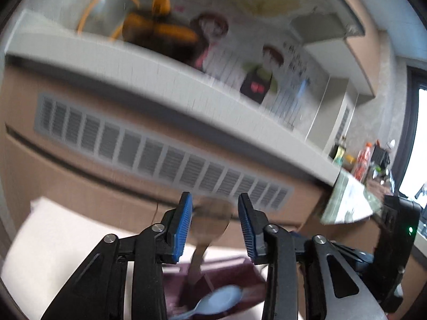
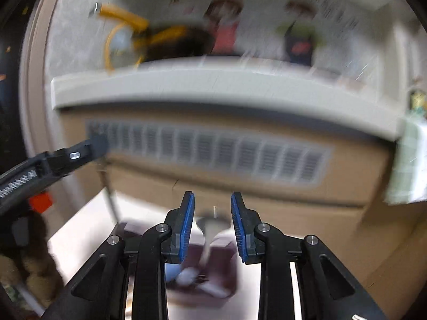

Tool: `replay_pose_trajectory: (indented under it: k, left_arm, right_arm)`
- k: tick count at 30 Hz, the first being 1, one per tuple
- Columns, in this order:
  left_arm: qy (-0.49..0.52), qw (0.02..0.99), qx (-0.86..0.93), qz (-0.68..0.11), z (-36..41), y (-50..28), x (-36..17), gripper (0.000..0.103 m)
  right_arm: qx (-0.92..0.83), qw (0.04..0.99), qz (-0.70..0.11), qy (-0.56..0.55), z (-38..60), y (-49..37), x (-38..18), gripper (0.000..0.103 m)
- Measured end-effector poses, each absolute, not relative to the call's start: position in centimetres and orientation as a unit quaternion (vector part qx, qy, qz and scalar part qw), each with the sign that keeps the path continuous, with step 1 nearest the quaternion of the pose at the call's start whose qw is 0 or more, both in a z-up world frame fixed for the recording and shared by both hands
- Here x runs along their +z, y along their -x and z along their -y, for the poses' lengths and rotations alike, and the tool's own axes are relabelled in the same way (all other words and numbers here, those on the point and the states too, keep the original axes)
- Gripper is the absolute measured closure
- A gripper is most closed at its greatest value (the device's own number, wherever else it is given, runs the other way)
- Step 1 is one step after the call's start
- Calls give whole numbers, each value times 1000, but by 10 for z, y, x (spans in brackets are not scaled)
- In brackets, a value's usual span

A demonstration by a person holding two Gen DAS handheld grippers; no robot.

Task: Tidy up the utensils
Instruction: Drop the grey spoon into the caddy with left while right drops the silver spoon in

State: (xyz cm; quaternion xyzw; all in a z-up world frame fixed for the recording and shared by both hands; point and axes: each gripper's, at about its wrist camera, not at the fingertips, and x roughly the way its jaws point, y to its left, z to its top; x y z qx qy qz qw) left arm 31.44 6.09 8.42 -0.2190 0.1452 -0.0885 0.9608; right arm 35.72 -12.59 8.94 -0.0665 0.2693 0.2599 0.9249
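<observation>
- Left tool [image 1: 214, 224]: jaws wide apart, gripping nothing; a blurred metal spoon [image 1: 209, 229] shows in the gap between the blue pads [image 1: 182, 229].
- Metal spoon: long axis runs roughly 12 to 6 o'clock, bowl toward 12, handle dropping into a dark mat [image 1: 229, 280].
- Blue spoon [image 1: 217, 302]: lies on the mat at 6 o'clock, bowl toward 2 o'clock, handle toward 8.
- Right tool [image 2: 212, 222]: jaws apart, gripping nothing; a blurred pale utensil [image 2: 210, 237] stands in the gap, axis near 12 to 6 o'clock.
- Edges: a tan panel with a vent [image 1: 160, 146] rises just beyond both tools, a grey ledge [image 1: 170, 80] above it.
- Open room: pale counter [image 1: 53, 240] toward 9 o'clock in the left view; the left tool's body [image 2: 53, 160] occupies 9 o'clock in the right view.
</observation>
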Motion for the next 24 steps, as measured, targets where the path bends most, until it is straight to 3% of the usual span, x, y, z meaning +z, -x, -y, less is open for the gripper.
replay_pose_trajectory:
  k: [2,11,17,24]
  left_arm:
    - [224,955,-90,-175,-62,-315,72,58]
    - [213,948,-54,-231,-90,-239,33,57]
    - [190,925,-69,-322,-79,-204,-17,57]
    - [175,920,-46,-348,-76,-188,-34,58]
  right_arm:
    - [292,905,-306,40,132,-364,76,78]
    - [197,941,-271,35,188,-303,62,75]
    - [215,921,-318,65,187,-261,21,75]
    - [252,883,-375,128,149,-246,-28,75]
